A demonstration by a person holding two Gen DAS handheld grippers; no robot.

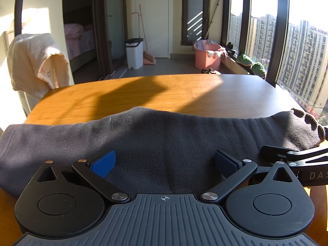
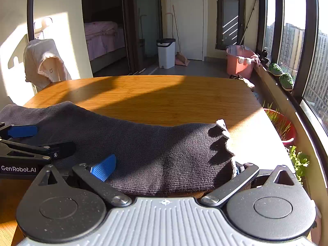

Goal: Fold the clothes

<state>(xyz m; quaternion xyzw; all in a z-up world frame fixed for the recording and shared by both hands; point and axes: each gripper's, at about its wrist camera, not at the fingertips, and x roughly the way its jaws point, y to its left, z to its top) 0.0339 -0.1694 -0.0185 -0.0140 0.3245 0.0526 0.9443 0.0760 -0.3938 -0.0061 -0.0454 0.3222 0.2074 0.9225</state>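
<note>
A dark grey ribbed knit garment [image 1: 155, 139] is lying across the near edge of the orange-brown wooden table [image 1: 143, 90], its long axis running left to right, straight across both sets of jaws. The left gripper [image 1: 165, 164] is hovering wide open over its middle, gripping nothing. The right gripper [image 2: 174, 168] is sitting just beside it, spread wide too, straddling the scalloped end [image 2: 223, 135] nearest the window; it isn't pinching anything that I can see. Beyond the fold the tabletop is lying bare. A cream towel [image 1: 37, 61] is draped past the far left corner, well apart.
</note>
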